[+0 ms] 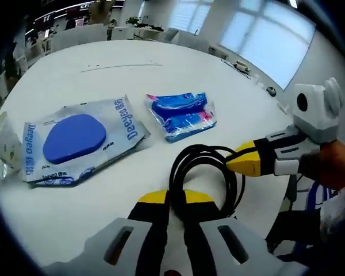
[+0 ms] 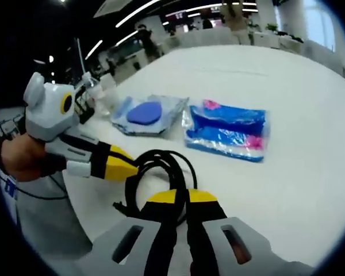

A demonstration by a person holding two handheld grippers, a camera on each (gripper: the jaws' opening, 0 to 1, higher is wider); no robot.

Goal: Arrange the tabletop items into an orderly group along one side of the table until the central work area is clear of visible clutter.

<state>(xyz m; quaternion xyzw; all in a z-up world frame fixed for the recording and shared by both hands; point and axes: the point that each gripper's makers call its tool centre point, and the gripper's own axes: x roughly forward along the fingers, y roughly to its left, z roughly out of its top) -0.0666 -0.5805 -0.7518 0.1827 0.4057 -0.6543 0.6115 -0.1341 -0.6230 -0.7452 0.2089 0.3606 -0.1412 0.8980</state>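
So the black cable (image 1: 204, 172) is coiled up at the near edge of the white table (image 1: 103, 75), and both claws are pinched on it. The left gripper (image 1: 176, 198) has its yellow tips closed over the near side of the loop, and the right gripper (image 1: 241, 164) comes in from the right with its tips clamped on the coil's right side. In the right gripper view it's the mirror: own tips (image 2: 181, 197) shut on the cable (image 2: 161, 172), the other gripper (image 2: 129, 168) biting from the left. My guess is 2 grips keep the coil from springing open while it gets shifted.

Further out, the wipes pack (image 1: 80, 141) with the blue oval lid sits to the left, and the blue bag (image 1: 181, 115) lies just beside it, not touching. Both are still mid-table, so I'd say the tidy-up is barely started.
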